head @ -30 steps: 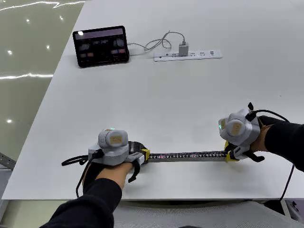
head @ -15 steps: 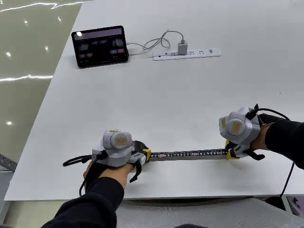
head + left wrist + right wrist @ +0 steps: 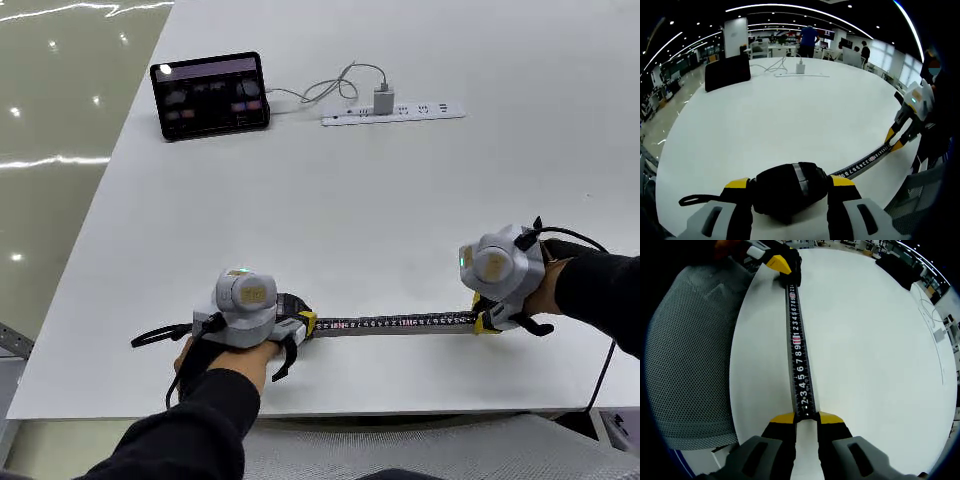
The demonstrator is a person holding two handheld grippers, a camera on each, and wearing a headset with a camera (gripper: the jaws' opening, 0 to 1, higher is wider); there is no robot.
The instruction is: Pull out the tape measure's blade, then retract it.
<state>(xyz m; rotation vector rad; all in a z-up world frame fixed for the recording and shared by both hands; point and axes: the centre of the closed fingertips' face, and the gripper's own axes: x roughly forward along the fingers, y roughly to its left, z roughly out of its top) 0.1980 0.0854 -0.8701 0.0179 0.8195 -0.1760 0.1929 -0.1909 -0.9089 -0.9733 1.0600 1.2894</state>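
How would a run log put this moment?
left hand-held gripper: holds black tape-measure case | right hand-held gripper: pinches dark numbered blade | blade: out

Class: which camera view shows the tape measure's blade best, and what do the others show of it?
The right gripper view: the blade runs straight up the middle, numerals readable. The head view shows the blade as a thin strip, numerals too small to read; the left gripper view shows a short stretch off to one side.

Table [image 3: 400, 200] is carrying 1 tape measure [image 3: 390, 323], lower centre. 2 grippers, L gripper [image 3: 790, 182] and R gripper [image 3: 806, 417], are showing. 1 tablet [image 3: 210, 95], 1 pwr strip [image 3: 420, 113] and 1 charger [image 3: 386, 101] are sitting at top.
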